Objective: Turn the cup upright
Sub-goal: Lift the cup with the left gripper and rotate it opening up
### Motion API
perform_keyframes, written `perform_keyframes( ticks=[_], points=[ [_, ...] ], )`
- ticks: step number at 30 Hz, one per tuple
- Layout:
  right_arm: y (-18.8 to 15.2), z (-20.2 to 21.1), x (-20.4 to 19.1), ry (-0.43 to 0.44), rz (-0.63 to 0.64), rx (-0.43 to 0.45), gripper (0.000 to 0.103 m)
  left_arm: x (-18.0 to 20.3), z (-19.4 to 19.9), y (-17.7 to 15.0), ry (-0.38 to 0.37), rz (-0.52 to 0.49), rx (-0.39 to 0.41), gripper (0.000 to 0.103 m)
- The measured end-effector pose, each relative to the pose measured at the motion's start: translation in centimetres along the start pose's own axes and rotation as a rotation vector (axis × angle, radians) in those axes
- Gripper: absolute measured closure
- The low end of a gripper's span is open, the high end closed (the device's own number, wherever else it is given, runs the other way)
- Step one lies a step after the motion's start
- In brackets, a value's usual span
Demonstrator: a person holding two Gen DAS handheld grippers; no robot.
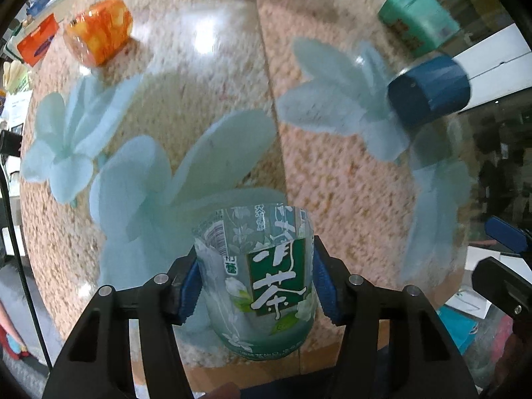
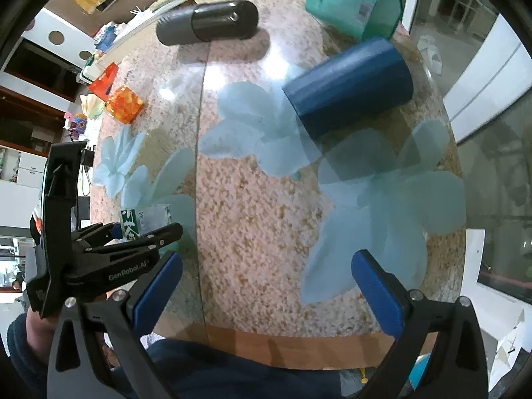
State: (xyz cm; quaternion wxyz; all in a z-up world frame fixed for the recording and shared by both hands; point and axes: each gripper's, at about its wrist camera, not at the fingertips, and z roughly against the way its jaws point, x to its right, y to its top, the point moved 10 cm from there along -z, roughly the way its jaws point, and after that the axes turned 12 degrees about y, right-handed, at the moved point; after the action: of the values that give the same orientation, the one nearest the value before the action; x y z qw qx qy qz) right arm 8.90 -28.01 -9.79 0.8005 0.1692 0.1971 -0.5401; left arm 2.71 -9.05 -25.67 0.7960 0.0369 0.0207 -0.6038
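Observation:
A clear plastic cup with a green tea label point(image 1: 262, 279) is held between the blue pads of my left gripper point(image 1: 256, 286), open end pointing away from the camera, above the table's near edge. In the right wrist view the same cup point(image 2: 143, 221) shows inside the left gripper point(image 2: 133, 236) at the left. My right gripper point(image 2: 266, 286) is open and empty above the table's front edge. A dark blue cup point(image 2: 349, 86) lies on its side at the far right; it also shows in the left wrist view point(image 1: 430, 89).
An orange patterned cup point(image 1: 99, 30) lies at the far left. A teal cup point(image 2: 352, 3) and a grey cylinder point(image 2: 209, 21) lie at the back. The table point(image 2: 252, 219) has a speckled cloth with pale blue flowers under glass. An orange box point(image 1: 36, 38) stands beyond the left edge.

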Motion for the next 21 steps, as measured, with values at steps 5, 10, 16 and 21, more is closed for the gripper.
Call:
perform_keyframes(
  ticks=[5,10,16,21],
  points=[
    [1.4,0.1,-0.7,0.003,0.041,0.022,0.001,-0.1,2.1,0.9,-0.042,0.013,0.089,0.041],
    [2.9,0.3,-1.3,0.006,0.083,0.041,0.001,-0.9,4.2,1.6,-0.059,0.014,0.213,0.041],
    [3.8,0.1,-1.6,0.008,0.124,0.064,0.001,-0.1,7.0,3.5,-0.082,0.015,0.381,0.041],
    [4.3,-0.5,-1.9,0.013,0.153,0.066,0.001,0.7,8.1,4.8,-0.094,-0.012,0.511,0.041]
  ],
)
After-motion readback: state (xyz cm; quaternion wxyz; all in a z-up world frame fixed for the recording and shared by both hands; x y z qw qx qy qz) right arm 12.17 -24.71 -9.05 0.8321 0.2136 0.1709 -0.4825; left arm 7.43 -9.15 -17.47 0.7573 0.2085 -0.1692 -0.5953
